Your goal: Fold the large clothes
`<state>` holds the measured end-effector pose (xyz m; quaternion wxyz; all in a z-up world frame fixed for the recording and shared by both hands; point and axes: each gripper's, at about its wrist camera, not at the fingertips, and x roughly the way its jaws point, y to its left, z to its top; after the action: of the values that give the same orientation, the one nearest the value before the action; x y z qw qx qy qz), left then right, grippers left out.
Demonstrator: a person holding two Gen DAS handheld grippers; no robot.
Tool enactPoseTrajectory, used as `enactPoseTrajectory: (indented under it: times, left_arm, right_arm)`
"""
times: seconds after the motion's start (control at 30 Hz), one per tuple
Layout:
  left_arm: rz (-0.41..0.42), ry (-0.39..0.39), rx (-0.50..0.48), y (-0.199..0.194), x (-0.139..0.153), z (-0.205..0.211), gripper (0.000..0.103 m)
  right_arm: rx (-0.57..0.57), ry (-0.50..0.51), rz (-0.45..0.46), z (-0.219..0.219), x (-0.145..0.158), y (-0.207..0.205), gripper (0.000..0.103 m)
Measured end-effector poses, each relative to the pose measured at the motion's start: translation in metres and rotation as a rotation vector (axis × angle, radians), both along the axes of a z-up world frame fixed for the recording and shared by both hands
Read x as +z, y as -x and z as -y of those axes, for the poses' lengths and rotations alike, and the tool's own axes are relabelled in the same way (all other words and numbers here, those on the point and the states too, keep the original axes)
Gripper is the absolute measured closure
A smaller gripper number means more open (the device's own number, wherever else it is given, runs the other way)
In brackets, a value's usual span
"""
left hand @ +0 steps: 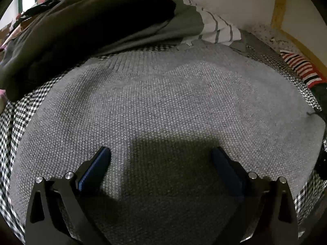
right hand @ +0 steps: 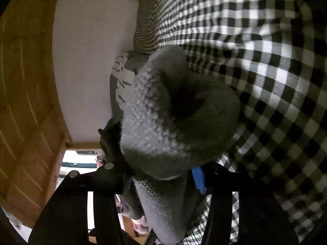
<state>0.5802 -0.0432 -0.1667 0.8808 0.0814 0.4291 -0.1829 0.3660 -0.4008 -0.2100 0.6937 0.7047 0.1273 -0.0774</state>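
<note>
Folding one grey knit sweater (left hand: 163, 106) lying over one checked cloth (left hand: 26, 106).
Left claw (left hand: 161, 155) is hovering spread; right claw (right hand: 161, 175) is pinching a sweater bunch (right hand: 175, 114) at frame centre.

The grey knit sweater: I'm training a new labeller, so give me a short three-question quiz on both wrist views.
1. True or false: the left hand-held gripper is clamped on the grey knit sweater.
2. What bunches between the fingers of the right hand-held gripper? A) striped towel B) grey knit sweater C) dark trousers
3. What pattern is the cloth under the sweater?

Key: 1 false, its jaws stand open above the knit. 2 B. 3 black-and-white check.
</note>
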Motion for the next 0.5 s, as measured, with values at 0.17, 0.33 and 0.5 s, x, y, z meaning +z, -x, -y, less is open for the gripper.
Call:
enactPoseTrajectory:
  times: [0.17,0.33,0.5]
  left_arm:
    - [-0.008,0.015,-0.013,-0.001,-0.001,0.0,0.005]
    - [0.01,0.004,-0.013,0.001,-0.003,0.001,0.005]
    - [0.018,0.001,0.006,0.003,-0.004,0.002,0.005]
  right_arm:
    - [-0.035,0.04,0.099,-0.003,0.021,0.013,0.076]
    - [-0.099,-0.253,0.036,-0.005,-0.032,0.042,0.068]
    - [-0.08,-0.052,0.008,-0.022,0.003,0.035,0.011]
